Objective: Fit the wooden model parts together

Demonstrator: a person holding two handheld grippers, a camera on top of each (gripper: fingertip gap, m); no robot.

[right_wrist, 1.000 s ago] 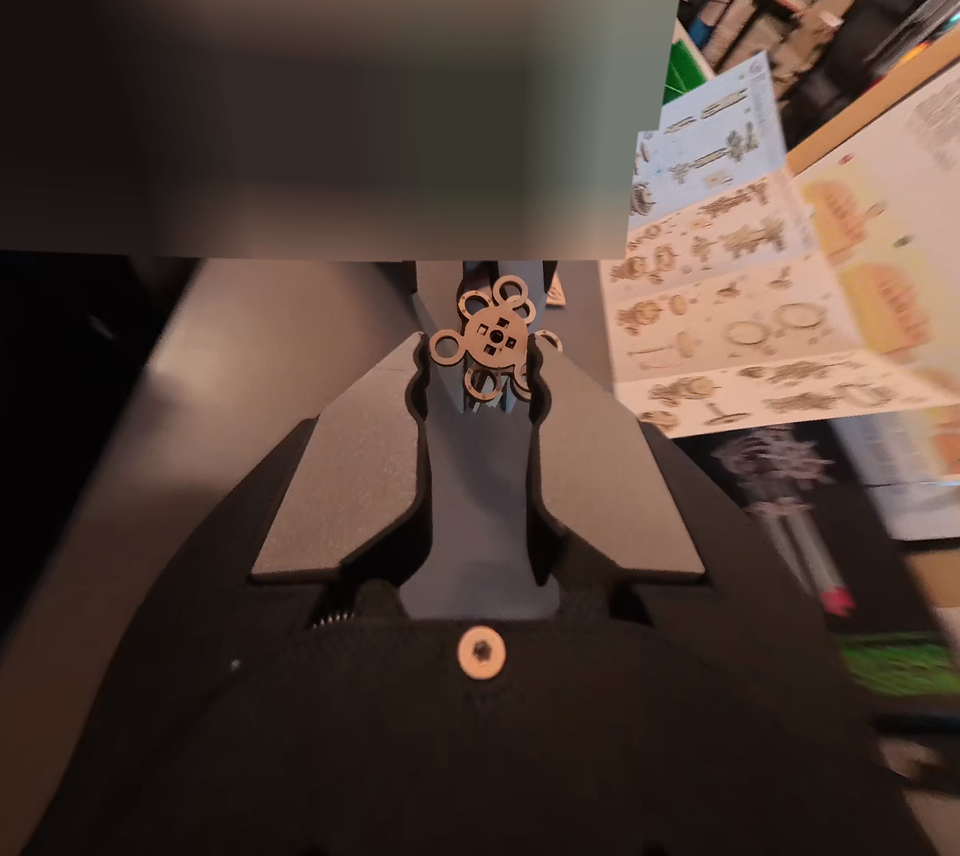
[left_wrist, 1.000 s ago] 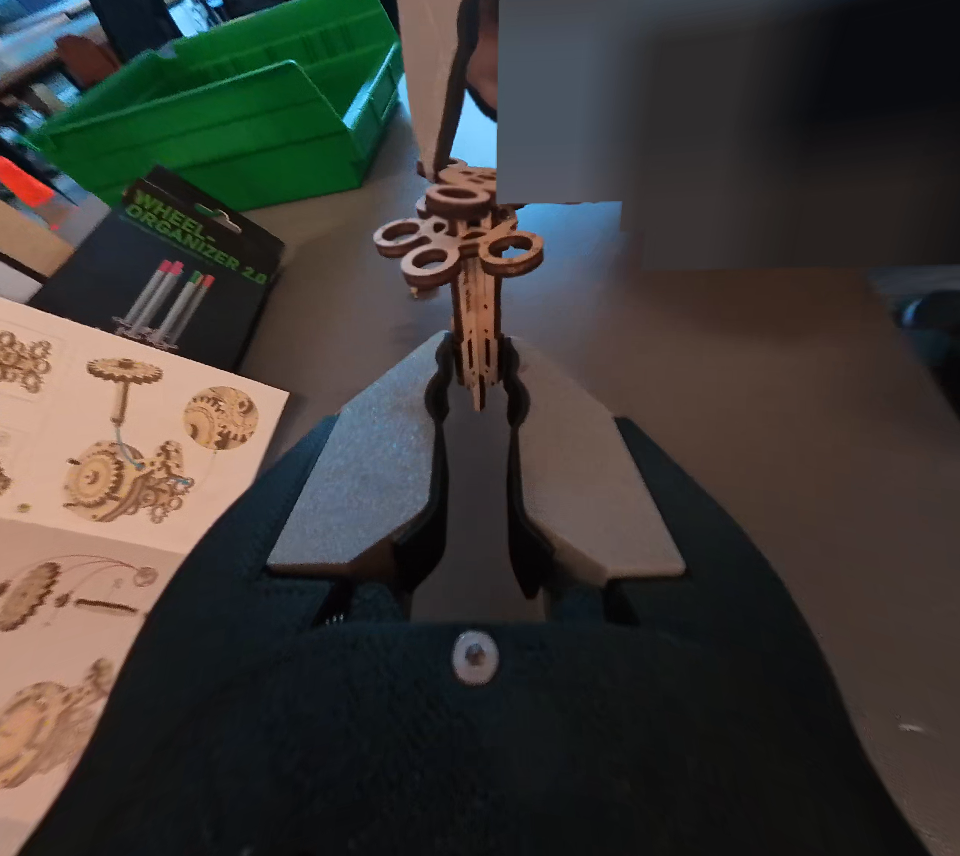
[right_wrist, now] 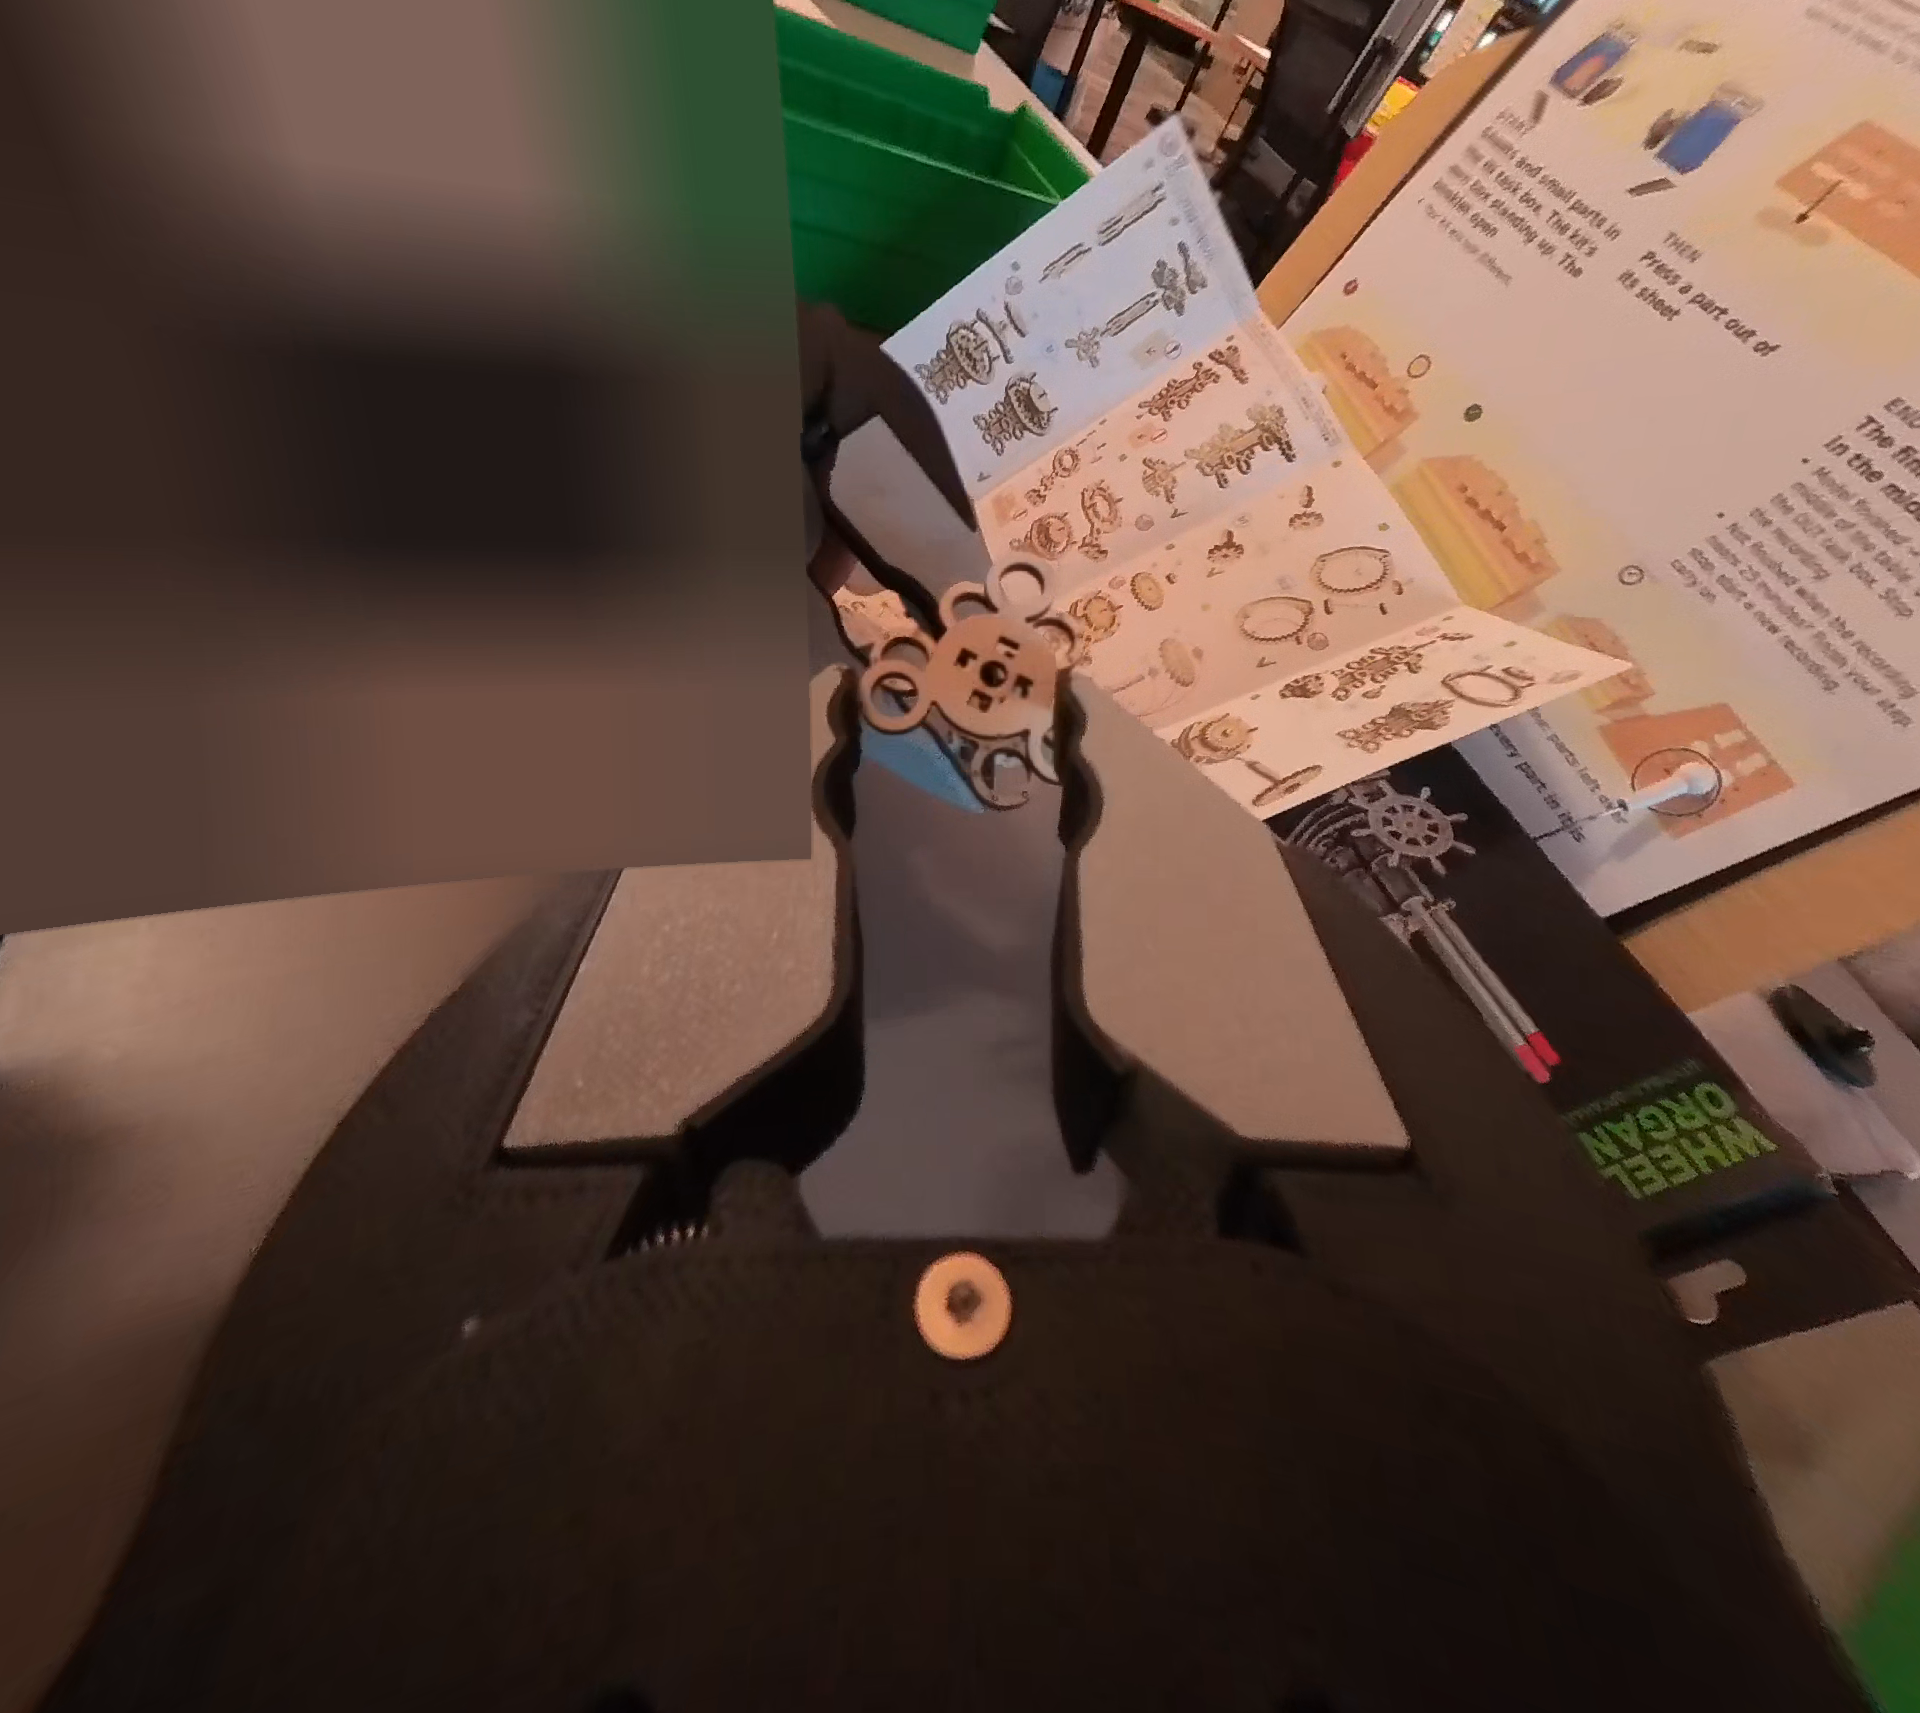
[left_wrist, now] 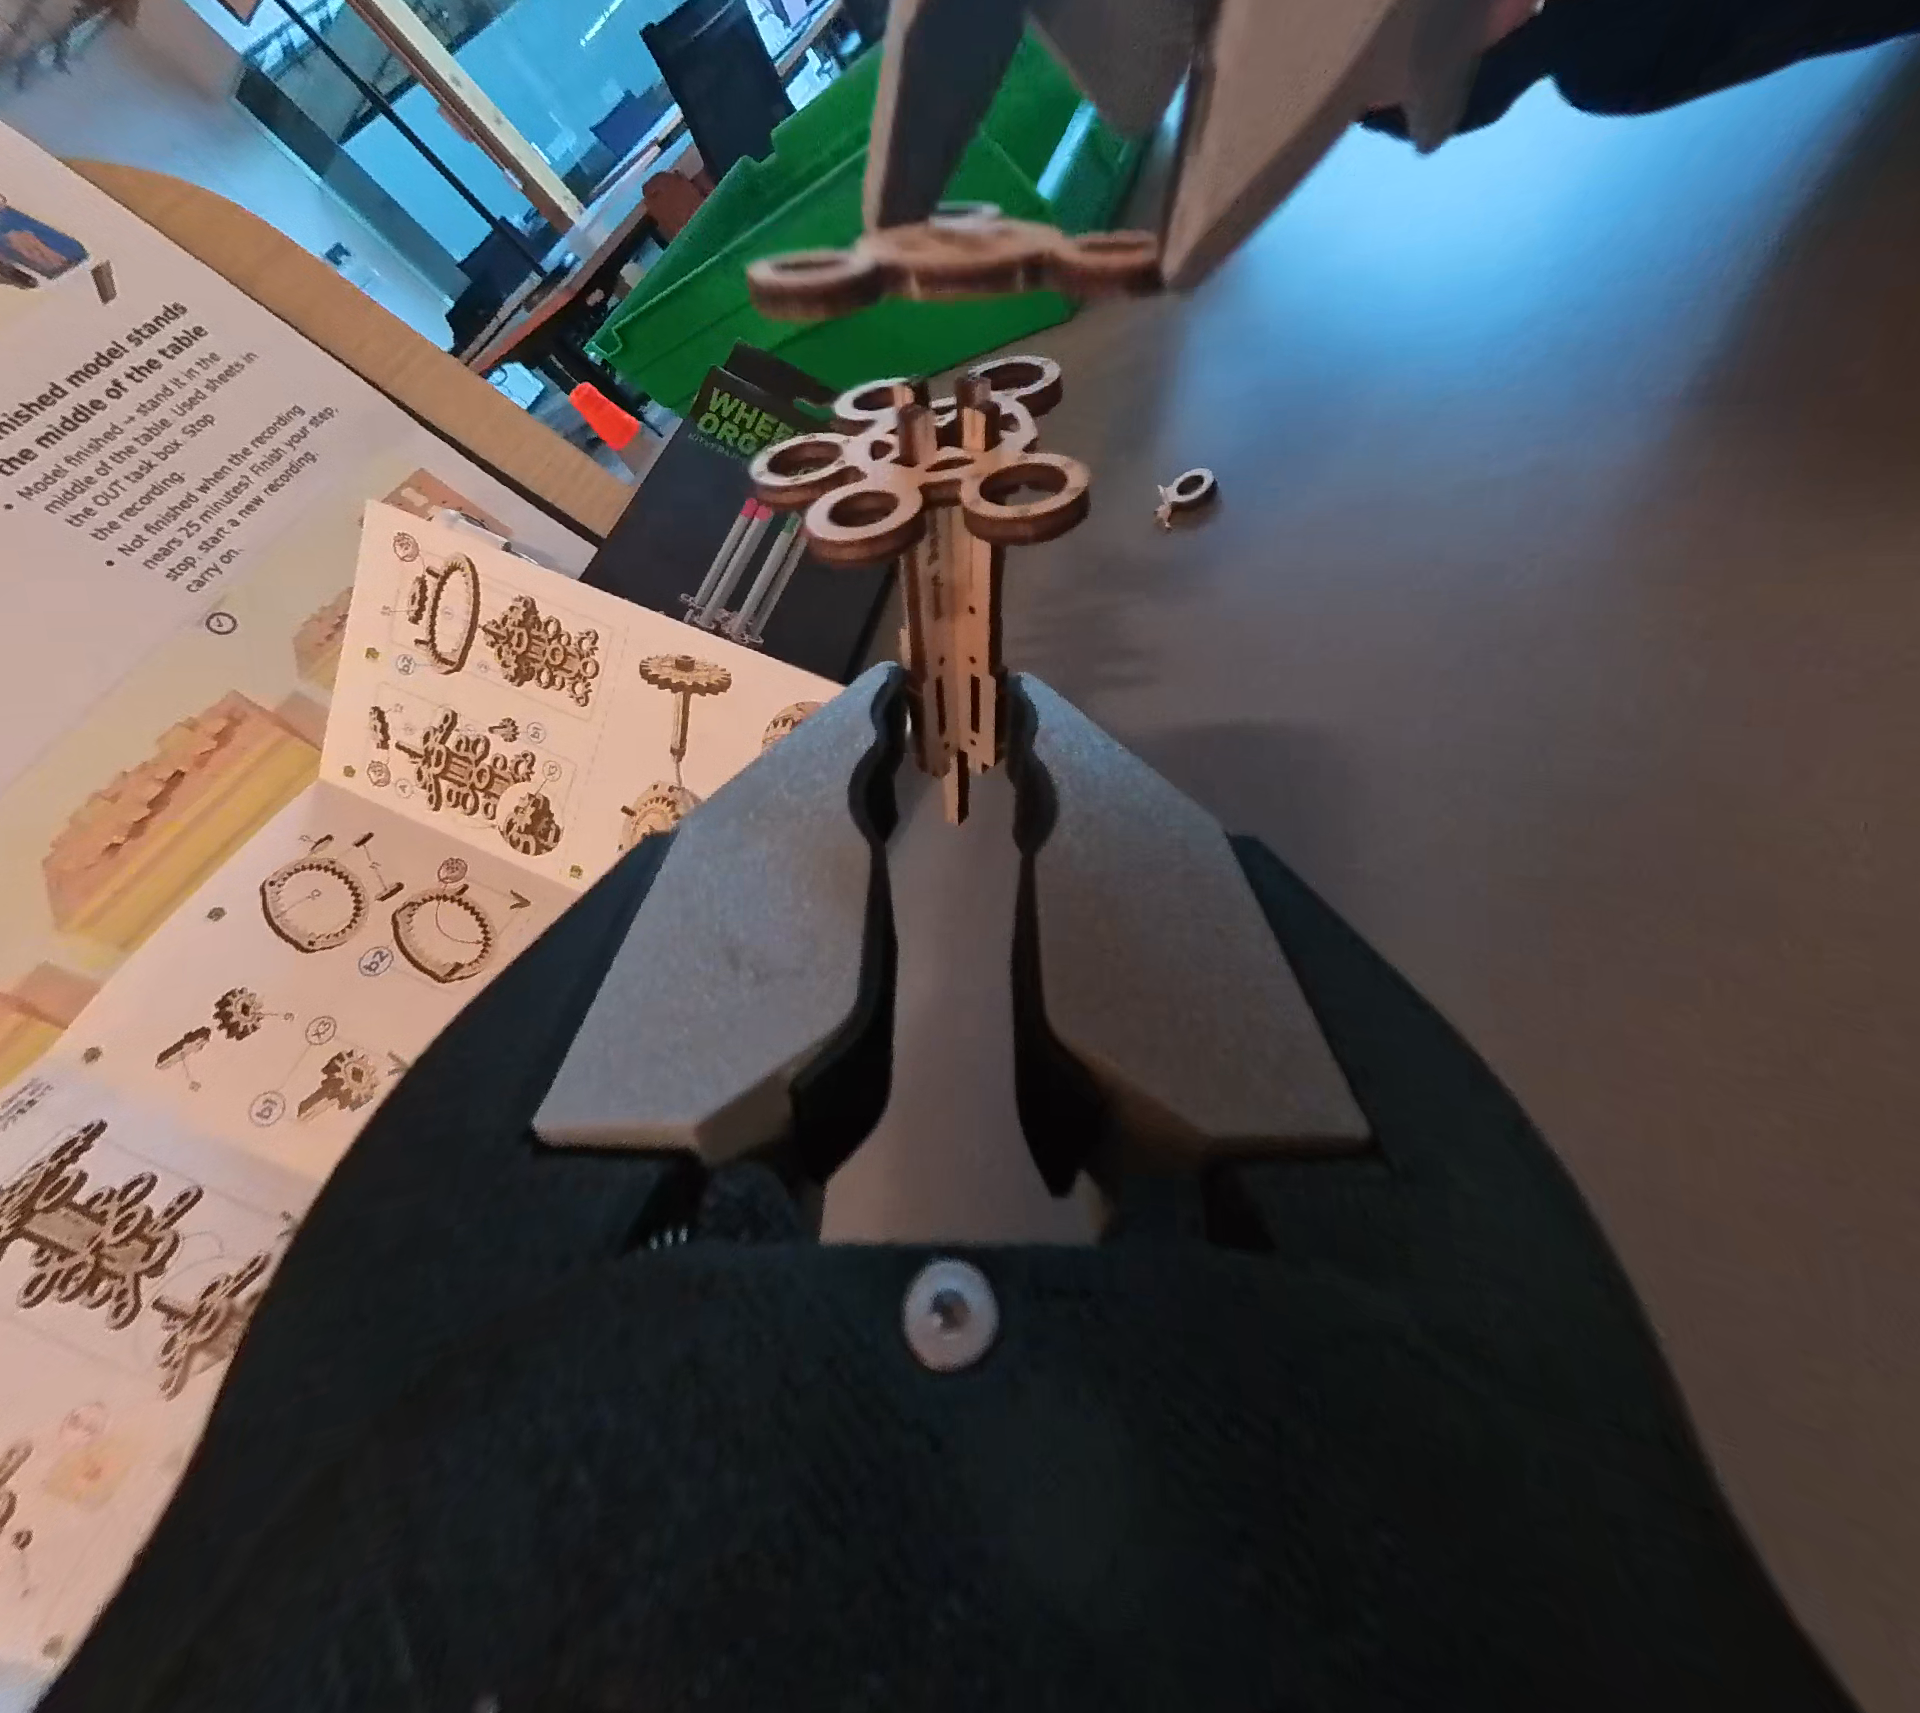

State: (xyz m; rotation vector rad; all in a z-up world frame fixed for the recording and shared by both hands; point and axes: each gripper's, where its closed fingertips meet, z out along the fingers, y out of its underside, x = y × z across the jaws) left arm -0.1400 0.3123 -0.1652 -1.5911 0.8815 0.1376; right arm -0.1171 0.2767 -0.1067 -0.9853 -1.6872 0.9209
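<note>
Wooden shaft [left_wrist: 951, 676] clamped in left gripper [left_wrist: 954, 733]; right gripper [right_wrist: 961, 718] grips disc [right_wrist: 971, 676]. Align slots over prongs, press straight down.

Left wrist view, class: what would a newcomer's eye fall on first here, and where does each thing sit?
Centre frame, the left gripper clamps an upright pale wooden shaft topped by a flat rosette of rings. Just above it, apart from the shaft's tips, hangs a second flat ringed wooden disc, held edge-on by the right gripper's grey fingers coming down from the top. Behind them sits a bright green plastic bin; printed assembly instruction sheets fill the left.
</note>
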